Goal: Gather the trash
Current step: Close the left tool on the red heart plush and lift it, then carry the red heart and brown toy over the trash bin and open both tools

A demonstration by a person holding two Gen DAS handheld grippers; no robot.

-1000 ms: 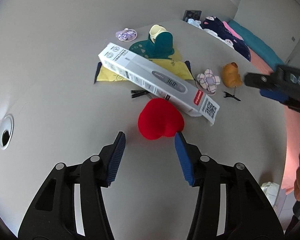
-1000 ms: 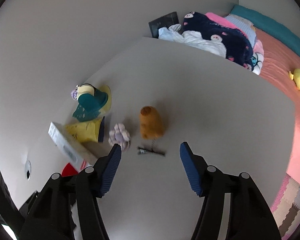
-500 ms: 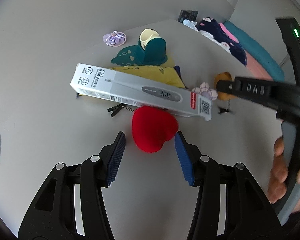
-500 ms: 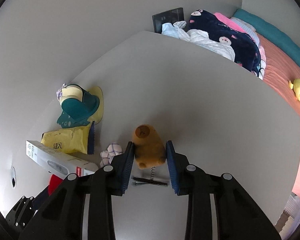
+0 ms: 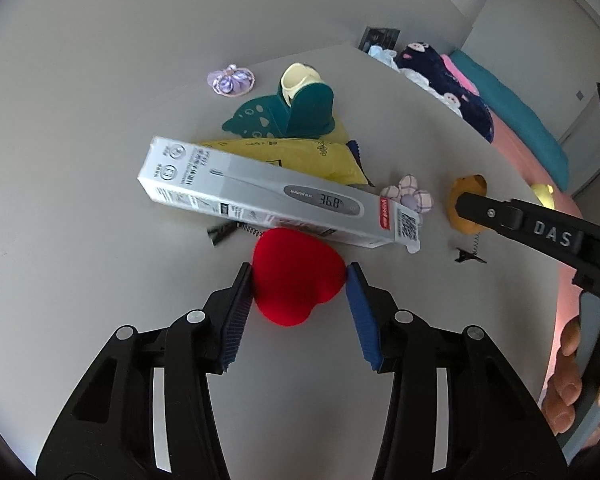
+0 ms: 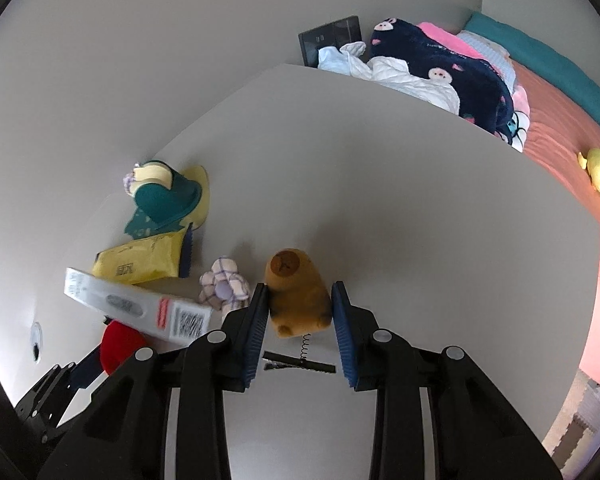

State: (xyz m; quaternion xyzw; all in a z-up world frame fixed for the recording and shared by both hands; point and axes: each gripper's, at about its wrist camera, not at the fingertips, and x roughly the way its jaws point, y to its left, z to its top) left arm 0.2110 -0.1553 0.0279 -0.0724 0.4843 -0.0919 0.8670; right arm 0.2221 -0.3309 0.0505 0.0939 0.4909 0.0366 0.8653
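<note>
My left gripper [image 5: 299, 276] is shut on a red plush heart [image 5: 296, 276] that rests on the grey table [image 5: 100, 120]; both blue pads touch its sides. A white thermometer box [image 5: 268, 196] lies partly over the heart's far edge. My right gripper [image 6: 300, 294] is shut on a brown plush bear hair clip [image 6: 298, 300], whose spring and black clip [image 6: 298, 366] hang below it. The bear also shows in the left wrist view [image 5: 466, 200], behind the right gripper's finger [image 5: 500, 212].
A yellow packet [image 5: 296, 156], a teal and cream holder [image 5: 300, 108], a purple bow [image 5: 230, 78] and a plaid flower [image 5: 410, 196] lie behind the box. A black clip [image 5: 222, 234] lies left of the heart. Bedding [image 6: 440, 64] lies past the table's far edge.
My left gripper moved forward and closed on the red heart. My right gripper moved in and closed on the brown bear, then kept hold of it.
</note>
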